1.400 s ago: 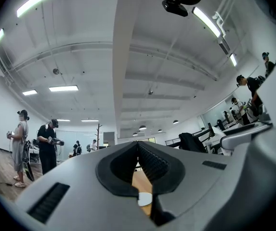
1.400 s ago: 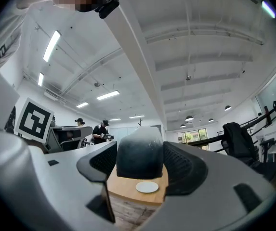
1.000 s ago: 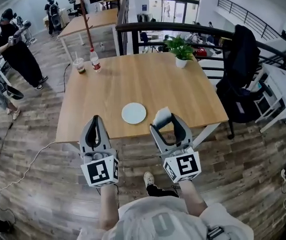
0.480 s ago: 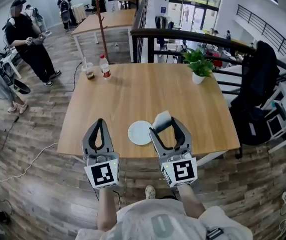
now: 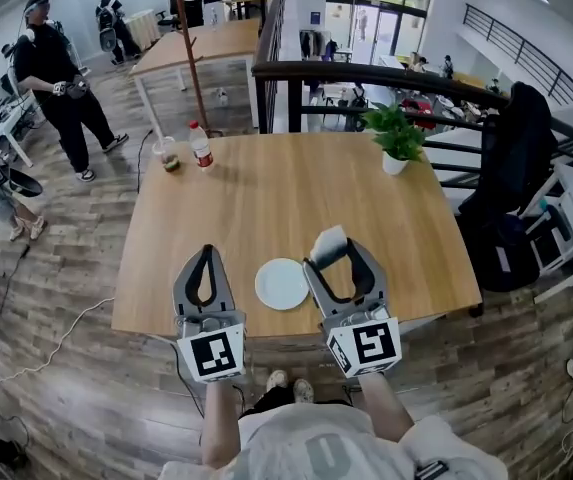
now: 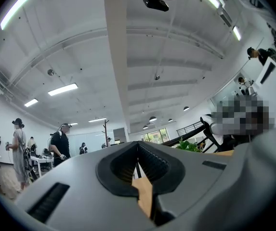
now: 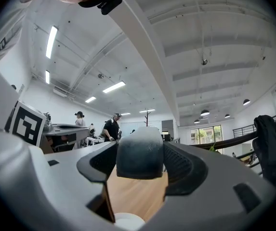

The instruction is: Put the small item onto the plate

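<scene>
A small white round plate point(image 5: 282, 283) lies near the front edge of the wooden table point(image 5: 296, 193). My right gripper point(image 5: 336, 252) hovers just right of the plate, shut on a small pale grey-white block point(image 5: 328, 243) that sticks out past its tips. In the right gripper view the block point(image 7: 140, 152) fills the gap between the jaws, and the plate's rim point(image 7: 128, 221) shows low down. My left gripper point(image 5: 203, 266) hangs left of the plate, shut with nothing in it. In the left gripper view the left gripper point(image 6: 138, 150) points up toward the ceiling.
A potted plant point(image 5: 396, 133) stands at the table's far right. A bottle point(image 5: 200, 146) and a drink cup point(image 5: 169, 155) stand at its far left. A black chair with a jacket point(image 5: 511, 168) is right of the table, a dark railing behind it, and people stand at the far left.
Both grippers have come forward over the table's front edge, so the plate now lies between them. The right gripper still holds the block; the left stays shut.
</scene>
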`<move>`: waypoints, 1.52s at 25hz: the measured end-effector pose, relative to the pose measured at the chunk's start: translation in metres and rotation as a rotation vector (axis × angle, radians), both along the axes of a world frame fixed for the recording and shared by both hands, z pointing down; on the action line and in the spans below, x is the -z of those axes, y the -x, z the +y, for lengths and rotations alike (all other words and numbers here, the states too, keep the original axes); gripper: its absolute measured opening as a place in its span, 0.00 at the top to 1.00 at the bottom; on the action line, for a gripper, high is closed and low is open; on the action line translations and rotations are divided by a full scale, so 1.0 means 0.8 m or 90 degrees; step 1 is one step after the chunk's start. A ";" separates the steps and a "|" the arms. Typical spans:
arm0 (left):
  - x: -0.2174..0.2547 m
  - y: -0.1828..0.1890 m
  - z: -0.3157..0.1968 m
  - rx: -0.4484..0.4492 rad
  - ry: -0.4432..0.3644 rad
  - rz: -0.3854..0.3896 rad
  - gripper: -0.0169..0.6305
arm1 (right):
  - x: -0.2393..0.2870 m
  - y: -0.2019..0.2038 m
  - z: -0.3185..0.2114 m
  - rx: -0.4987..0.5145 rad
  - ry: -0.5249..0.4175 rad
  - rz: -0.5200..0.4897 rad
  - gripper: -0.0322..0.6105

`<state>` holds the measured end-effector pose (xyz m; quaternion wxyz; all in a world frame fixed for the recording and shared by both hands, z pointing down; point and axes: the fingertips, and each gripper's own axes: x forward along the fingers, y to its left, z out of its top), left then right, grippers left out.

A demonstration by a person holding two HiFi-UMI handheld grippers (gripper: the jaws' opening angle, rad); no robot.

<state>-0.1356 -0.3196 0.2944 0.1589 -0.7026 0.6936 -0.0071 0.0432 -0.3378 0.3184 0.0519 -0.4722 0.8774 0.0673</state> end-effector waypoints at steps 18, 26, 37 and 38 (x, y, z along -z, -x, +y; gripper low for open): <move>0.034 -0.002 -0.045 -0.079 -0.044 0.017 0.96 | 0.021 0.034 -0.019 -0.024 -0.018 0.010 0.47; 0.019 -0.005 -0.053 -0.083 -0.011 0.013 0.96 | 0.019 0.036 -0.040 -0.027 -0.004 0.003 0.47; -0.024 0.005 -0.071 -0.070 0.029 0.022 0.96 | -0.050 0.069 -0.101 -0.010 0.114 0.116 0.47; -0.030 0.005 -0.071 -0.067 0.032 0.013 0.96 | -0.064 0.075 -0.106 -0.001 0.133 0.131 0.47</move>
